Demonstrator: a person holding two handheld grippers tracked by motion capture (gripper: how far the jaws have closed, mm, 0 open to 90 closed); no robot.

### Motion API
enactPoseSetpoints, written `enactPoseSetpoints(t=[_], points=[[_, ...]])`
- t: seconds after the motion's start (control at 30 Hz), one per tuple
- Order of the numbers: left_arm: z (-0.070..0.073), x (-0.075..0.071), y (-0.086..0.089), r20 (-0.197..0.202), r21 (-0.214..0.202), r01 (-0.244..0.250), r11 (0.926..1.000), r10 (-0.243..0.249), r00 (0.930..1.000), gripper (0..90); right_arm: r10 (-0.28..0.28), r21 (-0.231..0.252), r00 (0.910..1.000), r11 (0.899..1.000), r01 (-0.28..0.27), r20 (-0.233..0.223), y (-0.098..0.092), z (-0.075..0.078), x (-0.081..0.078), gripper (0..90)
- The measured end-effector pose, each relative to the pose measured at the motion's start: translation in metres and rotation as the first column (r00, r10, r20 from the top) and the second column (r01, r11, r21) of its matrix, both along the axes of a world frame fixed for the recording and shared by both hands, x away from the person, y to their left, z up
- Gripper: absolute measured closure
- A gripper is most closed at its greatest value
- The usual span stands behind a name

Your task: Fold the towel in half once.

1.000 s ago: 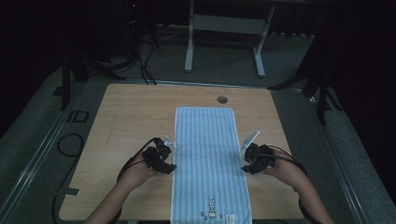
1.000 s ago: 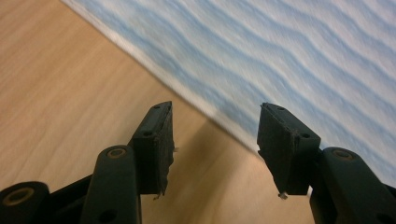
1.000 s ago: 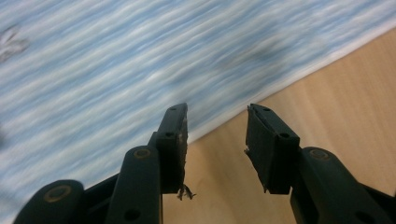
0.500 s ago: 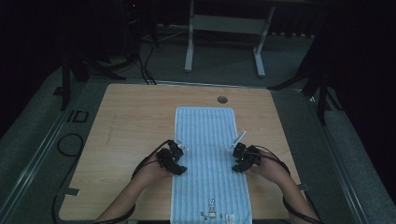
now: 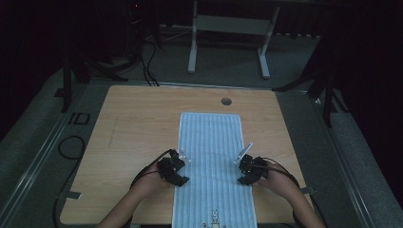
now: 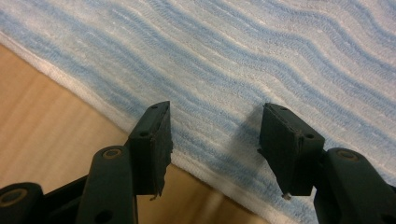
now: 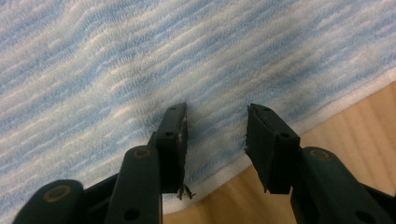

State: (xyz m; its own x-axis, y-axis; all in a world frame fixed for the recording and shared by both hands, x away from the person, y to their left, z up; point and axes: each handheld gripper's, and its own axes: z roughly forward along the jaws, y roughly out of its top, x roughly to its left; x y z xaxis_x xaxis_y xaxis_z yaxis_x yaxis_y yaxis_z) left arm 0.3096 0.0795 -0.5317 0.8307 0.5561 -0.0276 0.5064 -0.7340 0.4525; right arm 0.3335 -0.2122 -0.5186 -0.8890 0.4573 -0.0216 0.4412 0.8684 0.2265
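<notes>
High view: both hand-held grippers flank the striped towel [image 5: 211, 161] — left hand-held gripper [image 5: 182, 159] and right hand-held gripper [image 5: 241, 159], jaws apart over opposite hems, likely lining up a matched pinch.

"ID" marking [image 5: 78, 118] on floor beside table [image 5: 138, 118].

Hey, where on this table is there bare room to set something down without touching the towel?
Bare wood lies left of the striped towel, out to the table edge, and in a narrower strip on its right. The far band is free apart from the round hole. It is crowded midway along the towel's long edges, where the left gripper and right gripper sit.
</notes>
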Motion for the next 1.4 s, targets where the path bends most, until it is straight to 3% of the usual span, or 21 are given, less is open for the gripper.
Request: enactPoseSetpoints(t=[0.47,0.67,0.83,1.03,1.13,1.3,1.37,1.4], points=[[0.002,-0.024,-0.001,-0.016,0.034,0.051,0.9981,-0.051,0.9986,42.2,0.052,-0.036,0.9983,0.998,-0.053,-0.028,0.007,0.001,-0.027,57.8],[0.008,-0.021,-0.002,-0.035,0.06,0.056,0.9967,-0.054,0.9979,42.1,0.067,-0.048,0.9972,0.997,-0.068,-0.033,0.007,0.007,-0.024,55.0],[0.025,-0.001,0.005,0.005,0.058,-0.016,0.9982,0.015,0.9999,42.1,0.027,-0.039,0.9996,0.999,-0.028,-0.006,0.003,0.028,-0.001,55.0],[0.036,0.036,0.007,0.027,0.078,-0.094,0.9924,0.093,0.9953,42.2,-0.047,-0.07,0.9988,0.996,0.046,-0.014,0.006,0.036,0.042,54.6],[0.036,0.055,0.006,0.031,0.081,-0.126,0.9887,0.124,0.9918,42.2,-0.08,-0.083,0.9965,0.994,0.078,-0.025,0.009,0.035,0.063,54.6],[0.027,0.074,0.001,0.018,0.075,-0.121,0.9899,0.12,0.9926,42.2,-0.112,-0.092,0.9928,0.99,0.108,-0.042,0.013,0.024,0.09,55.0],[0.024,0.077,0.001,0.021,0.081,-0.121,0.9894,0.119,0.9926,42.3,-0.125,-0.108,0.9912,0.987,0.119,-0.045,0.013,0.018,0.097,56.3],[0.019,0.082,0.0,0.023,0.103,-0.123,0.987,0.121,0.9923,42.3,-0.123,-0.108,0.9915,0.987,0.118,-0.042,0.013,0.016,0.1,56.7]])
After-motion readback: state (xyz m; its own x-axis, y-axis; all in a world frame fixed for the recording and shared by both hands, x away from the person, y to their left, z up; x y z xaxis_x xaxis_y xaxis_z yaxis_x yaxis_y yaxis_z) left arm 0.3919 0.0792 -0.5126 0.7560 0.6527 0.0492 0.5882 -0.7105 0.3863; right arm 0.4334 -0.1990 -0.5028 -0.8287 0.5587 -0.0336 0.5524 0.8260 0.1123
